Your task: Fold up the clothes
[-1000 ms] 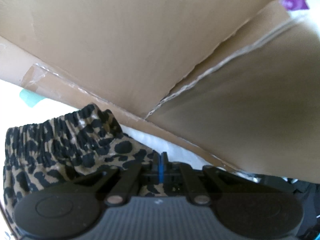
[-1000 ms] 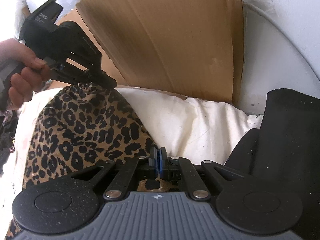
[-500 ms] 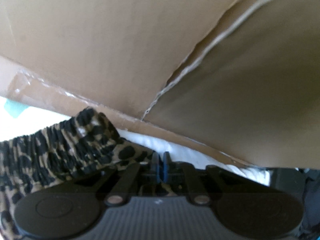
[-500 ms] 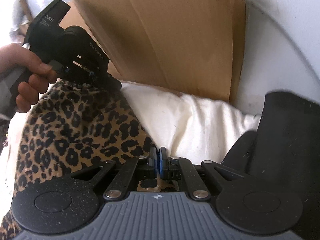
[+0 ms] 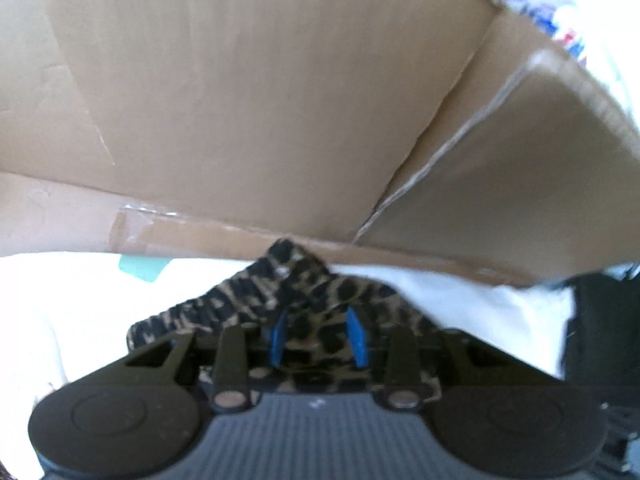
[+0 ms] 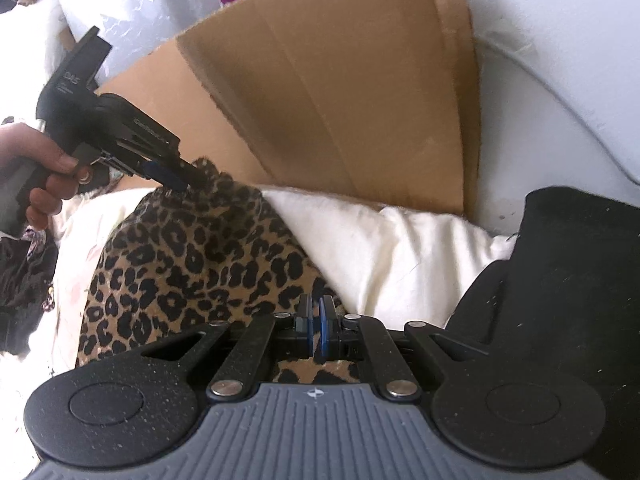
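Where white bedding (image 6: 400, 248) ends, cardboard (image 6: 340, 100) walls off leopard shorts (image 6: 200, 256) (rumpled).

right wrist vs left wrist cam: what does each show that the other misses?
Right wrist only: the person's hand on the left gripper, the black garment, and the right gripper shut on the leopard-print garment.
Left wrist only: the left gripper's jaws, which have just been opening, apart over the waistband.
Both: leopard-print garment, cardboard, white bedding.

Handheld gripper hardware, both units

Right gripper (image 6: 316, 326) and left gripper (image 5: 318, 336): black speckled linkage arms, silver pivot screws, blue finger pads (image 5: 357, 338), ribbed grey housing, round black side discs.
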Demonstrator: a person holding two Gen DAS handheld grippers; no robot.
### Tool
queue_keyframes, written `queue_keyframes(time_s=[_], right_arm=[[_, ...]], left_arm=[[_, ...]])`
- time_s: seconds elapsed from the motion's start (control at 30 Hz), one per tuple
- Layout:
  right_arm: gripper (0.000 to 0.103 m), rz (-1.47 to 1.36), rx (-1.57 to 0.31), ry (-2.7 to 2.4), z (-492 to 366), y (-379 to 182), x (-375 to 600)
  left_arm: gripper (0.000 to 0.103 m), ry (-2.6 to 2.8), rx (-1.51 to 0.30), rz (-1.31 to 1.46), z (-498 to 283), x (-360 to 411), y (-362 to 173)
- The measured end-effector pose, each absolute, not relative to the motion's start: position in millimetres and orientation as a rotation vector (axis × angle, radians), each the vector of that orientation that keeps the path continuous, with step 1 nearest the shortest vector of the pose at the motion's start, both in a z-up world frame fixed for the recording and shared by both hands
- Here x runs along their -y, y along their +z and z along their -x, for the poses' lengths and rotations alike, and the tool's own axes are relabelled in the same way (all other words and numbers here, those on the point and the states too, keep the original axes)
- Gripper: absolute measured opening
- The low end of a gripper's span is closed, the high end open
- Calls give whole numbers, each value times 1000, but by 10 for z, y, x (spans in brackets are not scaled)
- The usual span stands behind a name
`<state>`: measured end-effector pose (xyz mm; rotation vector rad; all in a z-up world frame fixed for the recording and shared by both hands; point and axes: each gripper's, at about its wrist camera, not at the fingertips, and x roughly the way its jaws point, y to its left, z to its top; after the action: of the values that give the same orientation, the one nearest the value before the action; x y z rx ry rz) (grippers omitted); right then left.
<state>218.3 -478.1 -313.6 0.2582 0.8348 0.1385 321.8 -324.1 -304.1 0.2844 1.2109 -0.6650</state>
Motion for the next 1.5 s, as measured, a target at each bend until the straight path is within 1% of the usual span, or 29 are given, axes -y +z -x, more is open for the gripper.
queue_keyframes(time_s=[0.2, 0.23, 0.27, 0.53, 0.57, 0.6, 0.67, 0.73, 0.93, 1.1, 1.13, 1.17, 1.23, 1.37, 1.43, 1.5], right_arm=[[3, -207, -911, 126, -2248, -3335, 4777], [6, -205, -921, 118, -2248, -3368, 4790], [6, -204, -926, 113, -2244, -3390, 4798], [5, -187, -958, 54, -2115, -3468, 4797], [5, -193, -962, 46, -2093, -3468, 4805], [5, -201, -971, 37, -2071, -3460, 4820], [5, -212, -984, 21, -2027, -3435, 4850], [6, -228, -987, 0, -1967, -3383, 4896], [4, -264, -945, 4, -1789, -3209, 4929], [5, -293, -906, 13, -1703, -3100, 4853], [7, -297, -903, 18, -1693, -3093, 4827], [12, -300, -901, 23, -1684, -3089, 4801], [38, -307, -900, 31, -1662, -3112, 4746], [38, -307, -941, 25, -1637, -3249, 4666], [38, -278, -966, 5, -1622, -3326, 4641], [37, -267, -986, -26, -1588, -3367, 4652]], left_arm=[[34, -670, -1177, -307, -3382, 3316, -3305], [35, -675, -1168, -309, -3343, 3295, -3179], [36, -680, -1161, -312, -3331, 3303, -3141], [36, -747, -1092, -363, -3288, 3386, -3102], [35, -758, -1090, -353, -3291, 3367, -3076], [31, -765, -1091, -327, -3299, 3322, -3025], [28, -785, -1088, -284, -3301, 3213, -2912], [28, -814, -1079, -268, -3280, 3097, -2799], [28, -878, -1057, -272, -3140, 2791, -2548], [27, -911, -1074, -335, -3028, 2719, -2581], [27, -919, -1081, -352, -3005, 2719, -2594], [26, -924, -1088, -364, -3002, 2721, -2648], [26, -914, -1122, -370, -3046, 2748, -2841], [22, -867, -1167, -364, -3124, 2803, -3127], [17, -857, -1170, -390, -3140, 2874, -3201], [16, -845, -1172, -415, -3146, 2947, -3232]])
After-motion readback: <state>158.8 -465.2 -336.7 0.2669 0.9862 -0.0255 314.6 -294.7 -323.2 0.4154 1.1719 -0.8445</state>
